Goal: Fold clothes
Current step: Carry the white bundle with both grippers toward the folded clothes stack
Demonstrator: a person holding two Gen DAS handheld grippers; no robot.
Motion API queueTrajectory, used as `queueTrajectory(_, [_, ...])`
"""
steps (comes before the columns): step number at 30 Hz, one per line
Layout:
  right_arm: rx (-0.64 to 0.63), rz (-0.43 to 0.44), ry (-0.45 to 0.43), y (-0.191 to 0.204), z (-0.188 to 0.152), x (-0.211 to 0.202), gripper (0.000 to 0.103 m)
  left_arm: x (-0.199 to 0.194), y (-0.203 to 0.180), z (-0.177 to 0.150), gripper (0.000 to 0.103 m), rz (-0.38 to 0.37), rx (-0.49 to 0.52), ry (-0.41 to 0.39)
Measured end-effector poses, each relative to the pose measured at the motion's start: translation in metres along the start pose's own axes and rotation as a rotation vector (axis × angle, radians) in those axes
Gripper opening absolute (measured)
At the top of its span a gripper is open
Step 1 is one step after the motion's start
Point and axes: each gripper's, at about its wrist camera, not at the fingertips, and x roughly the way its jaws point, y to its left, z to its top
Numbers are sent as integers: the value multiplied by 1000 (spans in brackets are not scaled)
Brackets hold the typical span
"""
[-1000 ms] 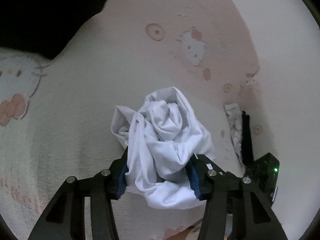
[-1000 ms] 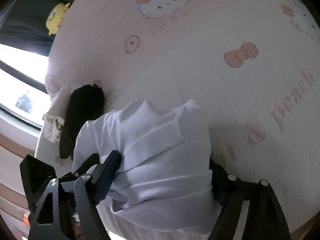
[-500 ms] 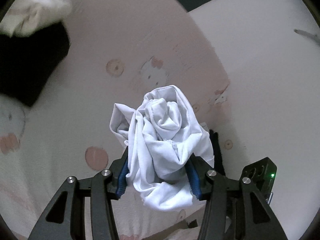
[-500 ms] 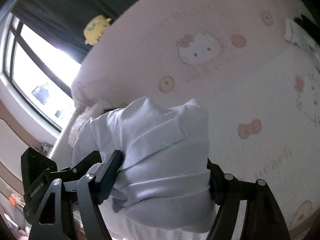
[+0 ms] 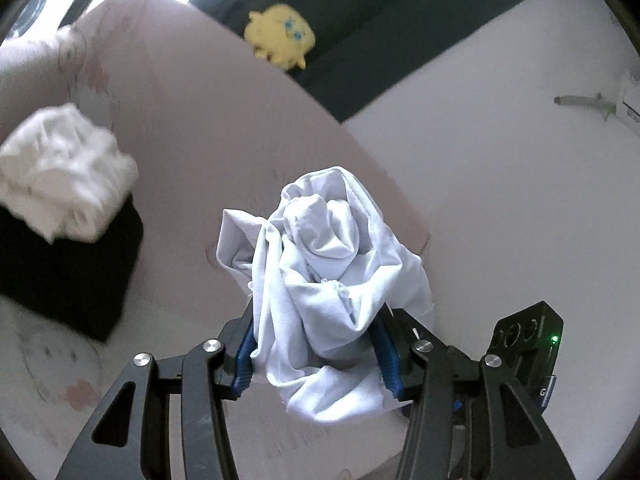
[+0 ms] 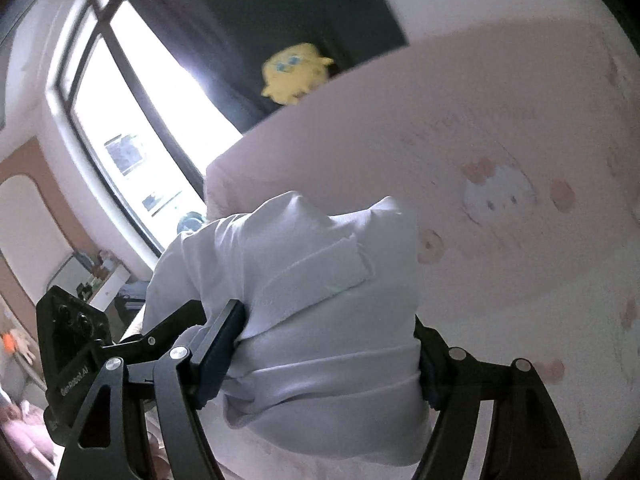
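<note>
Pink bedsheet (image 5: 208, 120) behind — both jaws clamped on white garment (image 5: 324, 280).

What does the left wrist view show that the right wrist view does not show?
Only the left wrist view shows a white bundle lying on a black folded cloth, and the left gripper shut on bunched white garment. Only the right wrist view shows the bright window, and the right gripper shut on the white fabric. Both show the pink bedspread and the yellow plush toy.
</note>
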Motion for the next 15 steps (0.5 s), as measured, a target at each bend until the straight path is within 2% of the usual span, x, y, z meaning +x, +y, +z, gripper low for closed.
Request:
queueTrajectory(4, [-34, 20, 10, 28, 21, 26, 74, -11, 17, 31, 47, 13, -20, -38])
queueTrajectory(15, [-95, 80, 109, 83, 65, 143, 75, -16, 90, 112, 47, 103, -106, -98])
